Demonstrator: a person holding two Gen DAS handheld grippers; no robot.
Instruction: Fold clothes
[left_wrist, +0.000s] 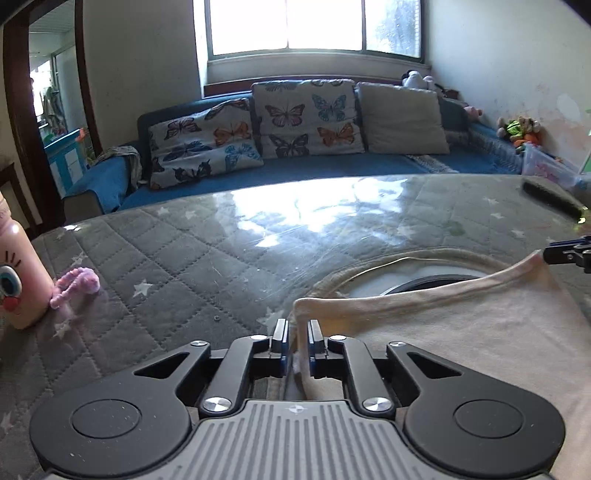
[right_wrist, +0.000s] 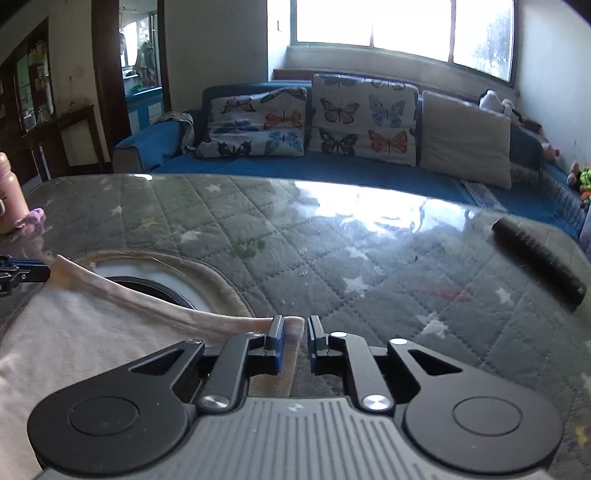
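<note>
A pale pink garment (left_wrist: 461, 332) lies on a grey quilted table cover (left_wrist: 177, 258), its cream-trimmed neck opening (left_wrist: 406, 269) facing away. My left gripper (left_wrist: 297, 332) is shut on the garment's left upper corner, cloth pinched between the fingers. My right gripper (right_wrist: 295, 332) is shut on the right upper corner of the garment (right_wrist: 92, 332). The top hem (right_wrist: 155, 306) is stretched between the two. The right gripper shows at the right edge of the left wrist view (left_wrist: 565, 253), and the left gripper at the left edge of the right wrist view (right_wrist: 22, 273).
A pink bottle with a cartoon face (left_wrist: 18, 273) and a purple fuzzy toy (left_wrist: 79, 282) stand at the table's left. A black cylinder (right_wrist: 539, 262) lies at the right. A blue sofa with butterfly cushions (left_wrist: 306, 118) is behind the table.
</note>
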